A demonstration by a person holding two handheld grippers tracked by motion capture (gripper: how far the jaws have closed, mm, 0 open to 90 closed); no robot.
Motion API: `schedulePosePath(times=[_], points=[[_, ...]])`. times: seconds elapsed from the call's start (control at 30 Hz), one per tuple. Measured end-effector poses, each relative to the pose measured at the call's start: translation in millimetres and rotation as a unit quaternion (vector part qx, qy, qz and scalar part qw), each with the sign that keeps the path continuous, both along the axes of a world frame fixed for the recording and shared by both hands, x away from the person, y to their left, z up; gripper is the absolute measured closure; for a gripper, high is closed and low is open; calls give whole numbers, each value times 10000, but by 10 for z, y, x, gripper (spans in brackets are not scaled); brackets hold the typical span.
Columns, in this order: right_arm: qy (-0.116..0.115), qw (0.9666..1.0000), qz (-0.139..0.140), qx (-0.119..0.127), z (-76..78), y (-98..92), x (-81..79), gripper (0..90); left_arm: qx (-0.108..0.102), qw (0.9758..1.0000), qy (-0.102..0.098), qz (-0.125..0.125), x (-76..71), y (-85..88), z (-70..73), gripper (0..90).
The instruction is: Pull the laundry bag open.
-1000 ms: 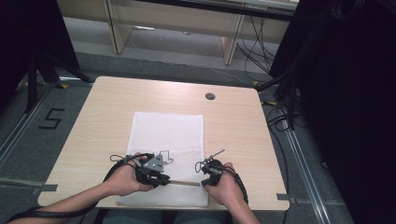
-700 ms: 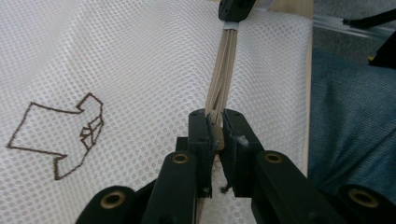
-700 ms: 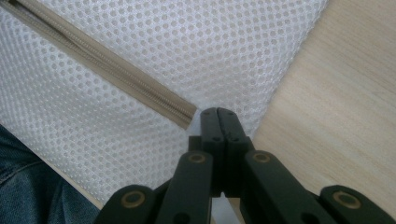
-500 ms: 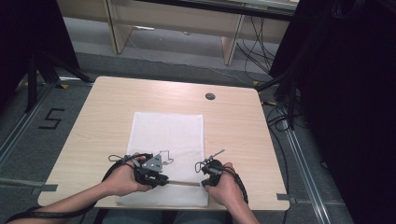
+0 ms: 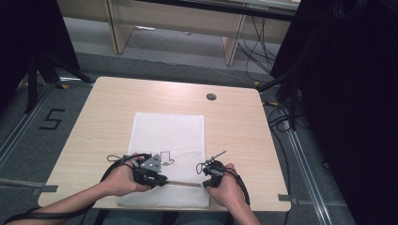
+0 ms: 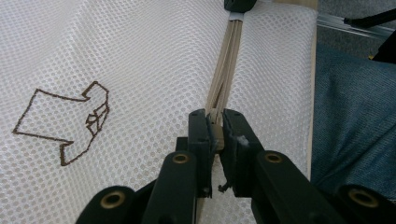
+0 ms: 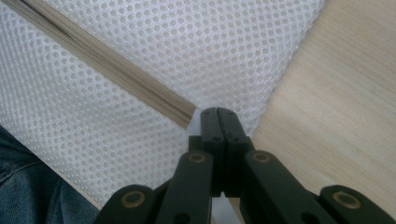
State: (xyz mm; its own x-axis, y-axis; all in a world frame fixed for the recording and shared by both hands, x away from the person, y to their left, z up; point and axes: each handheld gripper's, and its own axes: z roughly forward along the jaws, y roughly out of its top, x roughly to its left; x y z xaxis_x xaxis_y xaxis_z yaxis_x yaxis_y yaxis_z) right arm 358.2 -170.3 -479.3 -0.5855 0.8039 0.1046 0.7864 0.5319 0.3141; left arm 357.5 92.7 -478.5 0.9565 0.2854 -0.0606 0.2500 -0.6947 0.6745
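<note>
A white mesh bag [image 5: 169, 136] lies flat on the table, with a beige zipper [image 5: 182, 183] running across its near end. A brown outline figure [image 6: 65, 121] is stitched on the mesh. My left gripper [image 5: 158, 180] is shut on the zipper's pull [image 6: 215, 122]; the zipper [image 6: 227, 60] stretches away from it toward the other gripper. My right gripper [image 5: 207, 181] is shut on the mesh bag [image 7: 140, 42] right at the zipper's end [image 7: 186, 113], its jaws pressed together on the fabric edge near the bag's right side.
The pale wooden table [image 5: 234, 126] has a round cable hole [image 5: 211, 97] at the back right. Bare wood [image 7: 336, 116] lies to the bag's right. The person's blue trouser leg [image 6: 359, 121] sits just past the near table edge. Wooden furniture legs and cables stand beyond the table.
</note>
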Motion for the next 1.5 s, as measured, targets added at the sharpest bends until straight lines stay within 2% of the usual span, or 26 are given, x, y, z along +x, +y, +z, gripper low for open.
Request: schedulePosePath(times=[0.03, 0.07, 0.27, 0.3, 0.33, 0.4, 0.47, 0.5, 0.57, 0.6, 0.63, 0.7, 0.77, 0.87, 0.97, 1.0, 1.03, 1.07, 1.13, 1.17, 1.2, 1.27, 1.3, 1.33, 1.5], points=[[-19, 10000, -55, -4, -12, 4, -5, 900, -31, 10000, -4, 1, 3, -3, -10, 819], [73, 9999, -111, -24, 9, 12, -14, 900, -7, 10000, 11, 26, 3, -3, -17, 819], [-44, 9999, 70, -74, 1, 15, -6, 900, 41, 10000, 4, 75, 47, -10, -48, 819], [-46, 9999, 58, -87, 1, 19, -8, 900, 93, 9999, -68, 24, 69, -5, -45, 819], [-69, 9999, 77, -100, 3, 18, -10, 900, 98, 9999, -13, 129, 73, -2, -51, 819], [-23, 9999, 11, -161, -2, 2, -14, 900, 99, 9998, -37, 176, 95, 13, -53, 819], [-45, 9999, 3, -109, 5, 1, -17, 900, 80, 9998, -25, 192, 117, 42, -48, 819], [-7, 9999, -35, -109, 7, -5, -18, 900, 38, 9998, 35, 201, 116, 48, -45, 819], [0, 10000, -10, -94, 9, -11, -13, 900, 85, 9998, -11, 177, 111, 44, -44, 819], [38, 9999, -91, -101, 11, -6, -17, 900, 115, 9998, -71, 111, 110, 39, -41, 819], [34, 9999, -80, -98, 11, -7, -17, 900, 118, 9998, 6, 141, 99, 37, -46, 819], [32, 9999, -81, -92, 10, -10, -20, 900, 102, 9998, 26, 150, 81, 49, -40, 819], [-33, 10000, 51, -60, 5, -26, -9, 900, 36, 9998, 68, 161, 65, 68, -35, 819], [29, 9999, -70, -91, 9, -11, -18, 900, -5, 9999, 67, 145, 32, 71, -34, 819], [-15, 10000, -19, -90, 11, -13, -22, 900, 165, 9998, -37, 130, 25, 99, -22, 819], [-5, 10000, -50, -66, 8, -14, -25, 900, 75, 9999, 11, 118, 31, 120, -26, 819], [-23, 10000, -11, -70, 8, -21, -19, 900, -55, 9996, 158, 214, 19, 129, -33, 819], [-18, 10000, -11, -75, 9, -21, -18, 900, 45, 9998, 61, 163, 25, 150, -32, 819], [1, 10000, -4, -93, 7, -18, -11, 900, 24, 9998, 93, 182, 20, 173, -38, 819], [34, 9999, -88, -105, 10, -11, -19, 900, 182, 9996, 8, 215, 15, 190, -36, 819], [25, 9999, -81, -111, 10, -10, -19, 900, 193, 9996, -30, 209, 23, 213, -39, 819], [50, 9999, -104, -114, 11, -10, -20, 900, 152, 9995, 62, 283, 27, 272, -39, 819], [20, 9999, -48, -120, 4, -17, -10, 900, 153, 9994, 47, 313, 26, 304, -38, 819], [49, 9999, -95, -126, 5, -14, -10, 900, 36, 9992, 152, 362, 17, 321, -40, 819], [-12, 9999, -57, -106, 4, -15, -10, 900, 96, 9996, 40, 266, -5, 334, -38, 819]])
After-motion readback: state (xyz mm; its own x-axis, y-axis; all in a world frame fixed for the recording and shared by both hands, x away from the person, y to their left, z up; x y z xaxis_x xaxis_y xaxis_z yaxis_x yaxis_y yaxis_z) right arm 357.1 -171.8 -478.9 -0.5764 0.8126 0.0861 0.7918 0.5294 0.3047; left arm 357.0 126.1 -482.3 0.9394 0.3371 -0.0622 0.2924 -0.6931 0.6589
